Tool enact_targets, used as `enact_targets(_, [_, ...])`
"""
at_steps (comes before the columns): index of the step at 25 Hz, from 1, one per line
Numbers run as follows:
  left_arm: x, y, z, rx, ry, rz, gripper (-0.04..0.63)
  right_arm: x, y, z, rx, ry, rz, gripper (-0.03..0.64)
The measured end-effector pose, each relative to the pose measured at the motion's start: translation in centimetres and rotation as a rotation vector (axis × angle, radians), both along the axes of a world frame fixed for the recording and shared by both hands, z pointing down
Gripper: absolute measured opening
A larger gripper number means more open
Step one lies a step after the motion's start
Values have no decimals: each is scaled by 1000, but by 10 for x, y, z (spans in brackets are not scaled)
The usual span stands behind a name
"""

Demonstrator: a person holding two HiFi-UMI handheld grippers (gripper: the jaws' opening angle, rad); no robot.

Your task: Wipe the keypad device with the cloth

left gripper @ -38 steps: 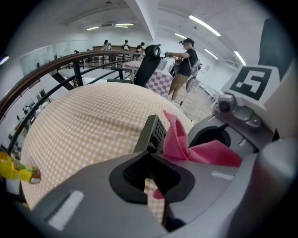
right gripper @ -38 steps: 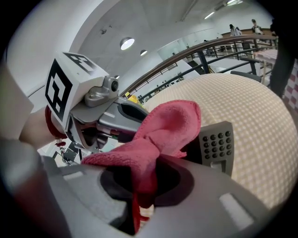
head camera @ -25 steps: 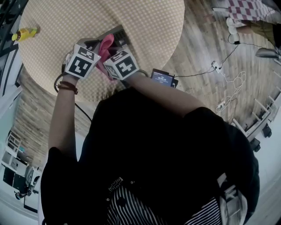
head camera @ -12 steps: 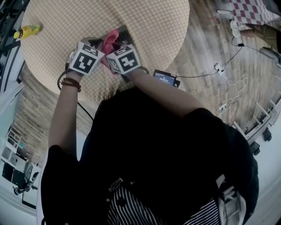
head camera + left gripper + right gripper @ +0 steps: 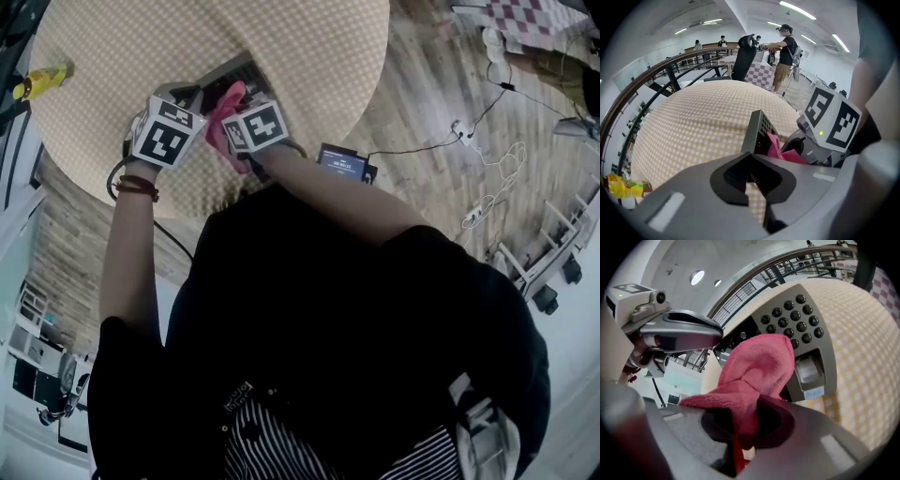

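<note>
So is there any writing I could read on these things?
No text is readable here.
Blue sticker on the keypad device: blurred.
Small screen: too small.
Yellow bottle label: unreadable.
Marker cubes: patterns only, no words.

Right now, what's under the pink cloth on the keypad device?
The cloth, clamped in the right gripper, hides the lower left face of the keypad device. Round keys and a recessed slot show beside it; whatever lies beneath it is covered.
</note>
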State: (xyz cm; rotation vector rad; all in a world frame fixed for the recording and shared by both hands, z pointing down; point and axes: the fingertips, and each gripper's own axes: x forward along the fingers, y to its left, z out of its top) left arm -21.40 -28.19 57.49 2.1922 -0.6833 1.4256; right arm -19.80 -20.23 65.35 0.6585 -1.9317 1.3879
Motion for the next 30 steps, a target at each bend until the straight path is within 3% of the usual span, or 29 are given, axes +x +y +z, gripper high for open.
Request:
enact_targets(3, [-2,6,2,-20,0,-6,2,-1,-3,-8,-4,12,14,64])
enact_targets(7, [0,-1,-1,-14,5,-4,2,-13,-38,-43,19,-80,108,64])
enact_targets(12, [2,-2,2,-15,-14,31,2,-17,-41,-45,87,-87,71,64])
enact_targets(22, [1,-3,6,-18,-27,20,2,-2,-8,-1,-32,-20,86,64])
enact_targets(26, [3,-2,4,-3,-33,28,2,-4,-9,-5,-89,-55,123,64])
enact_targets(30, [0,1,7,-11,-40,20,2,-19,-33,-35,18,-118,124,64])
